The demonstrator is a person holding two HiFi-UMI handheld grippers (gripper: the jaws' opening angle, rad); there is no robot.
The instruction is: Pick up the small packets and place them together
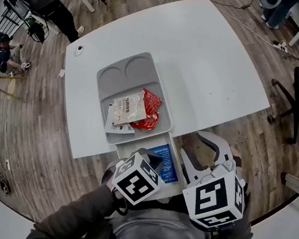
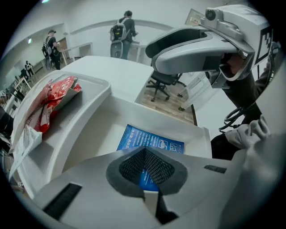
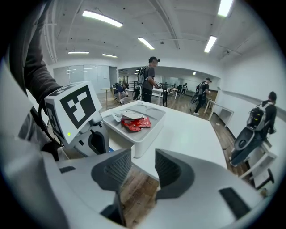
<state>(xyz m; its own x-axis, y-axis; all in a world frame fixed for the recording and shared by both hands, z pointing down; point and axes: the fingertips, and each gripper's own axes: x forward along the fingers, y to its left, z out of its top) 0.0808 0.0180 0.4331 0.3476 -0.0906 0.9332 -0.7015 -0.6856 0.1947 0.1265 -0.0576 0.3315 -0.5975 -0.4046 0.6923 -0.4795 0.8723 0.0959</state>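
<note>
- A head view looked down on a white table [image 1: 214,65] with a grey tray [image 1: 100,92] on it. A small white tray [image 1: 132,149] sat just beside the grey one, at the table's near edge.
- The red packets [image 1: 151,108] and white packets [image 1: 126,108] lay heaped together, overlapping, in the grey tray's large compartment.
- One blue packet [image 1: 165,165] lay apart from them, flat on the floor of the small white tray.
- The left gripper [image 1: 154,158] pointed steeply down into the small white tray. Its jaws were drawn in to a narrow slit and blue showed between the pads, so it appeared to be pinching the packet's near edge.
- The right gripper [image 1: 201,157] hung beyond the table edge, to the right of the small tray. Its jaws stood about half apart with nothing between them, only wooden floor beyond.
- The step in hand looked like lifting the blue packet to join the others.
- To do it well, the pinch should stay firm, since a thin, flat packet held by one edge can slide out.
- The lift should go straight up until the packet clears the small tray's wall, then carry across to the heap.
- The packet should be let go low over the red and white packets, so it lands with them.
- The right gripper should stay clear of that path.
</note>
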